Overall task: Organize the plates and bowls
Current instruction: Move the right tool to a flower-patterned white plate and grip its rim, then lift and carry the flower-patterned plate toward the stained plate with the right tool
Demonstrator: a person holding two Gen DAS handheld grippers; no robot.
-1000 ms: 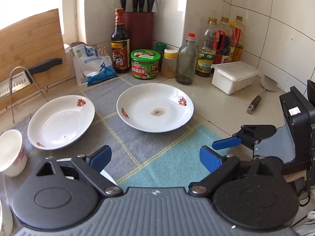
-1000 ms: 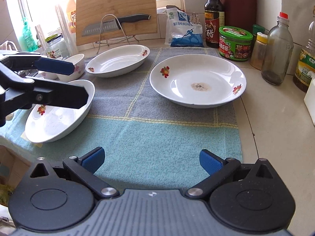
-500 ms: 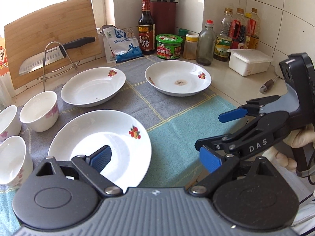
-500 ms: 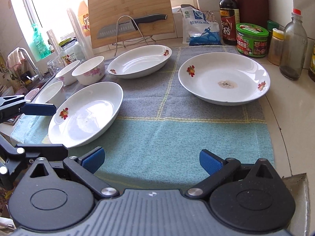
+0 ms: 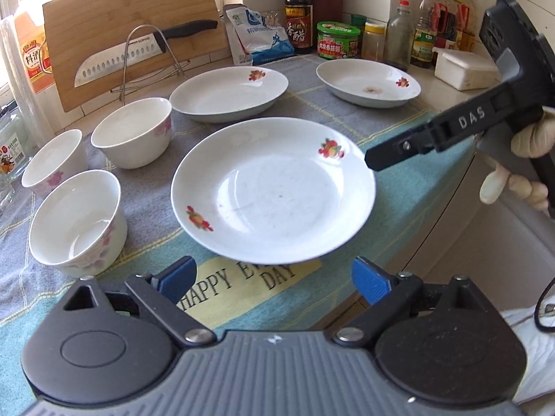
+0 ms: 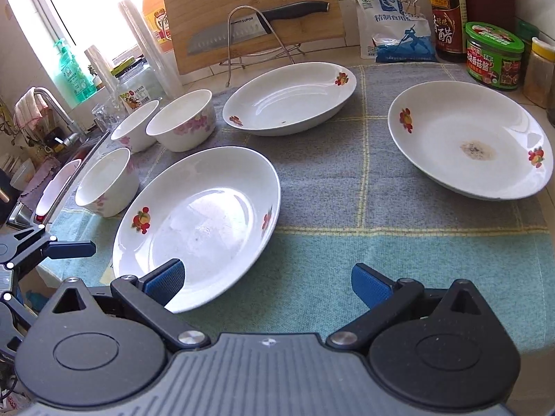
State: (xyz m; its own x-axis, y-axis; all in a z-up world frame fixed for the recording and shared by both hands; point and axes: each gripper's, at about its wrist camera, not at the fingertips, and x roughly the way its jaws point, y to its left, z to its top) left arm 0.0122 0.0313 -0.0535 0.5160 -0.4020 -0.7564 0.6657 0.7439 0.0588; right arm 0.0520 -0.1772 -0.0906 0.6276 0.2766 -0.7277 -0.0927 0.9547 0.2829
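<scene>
Three white flowered plates lie on a grey and teal cloth (image 5: 399, 190). The near plate (image 5: 274, 190) (image 6: 197, 225) sits just ahead of my left gripper (image 5: 274, 279), which is open and empty. A second plate (image 5: 229, 92) (image 6: 291, 97) lies behind it. A stained plate (image 5: 369, 83) (image 6: 468, 138) is at the far right. Three white bowls (image 5: 133, 135) (image 5: 53, 161) (image 5: 76, 218) stand left of the plates. My right gripper (image 6: 267, 282) is open and empty, its left pad over the near plate's rim. One of its fingers (image 5: 392, 150) reaches over that plate's right edge.
A cutting board (image 5: 131, 24) and a knife (image 5: 138, 55) on a wire rack stand at the back. Sauce bottles (image 5: 298, 17), a green-lidded jar (image 5: 338, 40) and a white box (image 5: 461, 69) line the back right. A sink with a tap (image 6: 52, 111) lies left. The counter edge runs close on the right.
Both grippers have drawn back and to the left. The left view has swung from the stained plate to the near plate, with the bowls now in sight. Nothing was taken hold of.
</scene>
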